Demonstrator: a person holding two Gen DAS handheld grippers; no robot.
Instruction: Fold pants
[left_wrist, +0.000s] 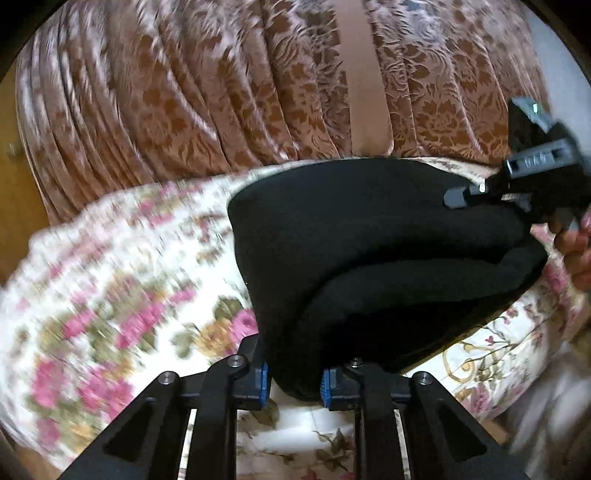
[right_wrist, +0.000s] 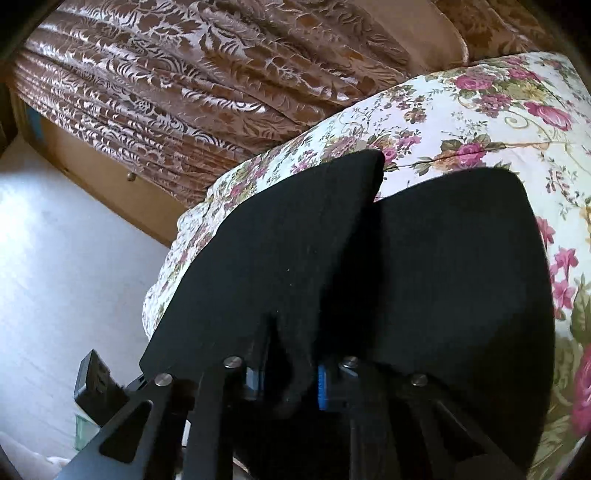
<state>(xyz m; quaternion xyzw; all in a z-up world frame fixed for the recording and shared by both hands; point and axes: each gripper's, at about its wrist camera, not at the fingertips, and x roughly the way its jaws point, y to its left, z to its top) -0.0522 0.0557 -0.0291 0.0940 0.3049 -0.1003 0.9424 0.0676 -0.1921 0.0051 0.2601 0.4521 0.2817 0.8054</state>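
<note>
Left gripper (left_wrist: 293, 382): jaws clamped on a bunched black edge of the pants, blue pads pressing the cloth from both sides at 6 o'clock of the left wrist view
Right gripper (right_wrist: 290, 380): jaws clamped on a fold of the same black cloth at 6 o'clock of the right wrist view; in the left wrist view this gripper (left_wrist: 458, 197) shows at 3 o'clock, its tip against the far side of the garment, with the person's fingers beside it at the frame edge
Pants (left_wrist: 369, 251): black, folded into thick stacked layers, running from the left jaws out toward 2 o'clock; in the right wrist view the pants (right_wrist: 443, 277) spread from the jaws toward 12 and 2 o'clock in two broad panels with a dark crease between them
Bed (right_wrist: 461, 107): covered in a white spread printed with pink roses and green leaves, lying under the pants; in the left wrist view it is blurred from 8 to 10 o'clock
Curtain (left_wrist: 221, 92): brown, with a shiny leaf pattern, pleated, filling the 10 to 1 o'clock band behind the bed in both views
Floor (right_wrist: 66, 258): pale, at 9 o'clock of the right wrist view, beside the bed
</note>
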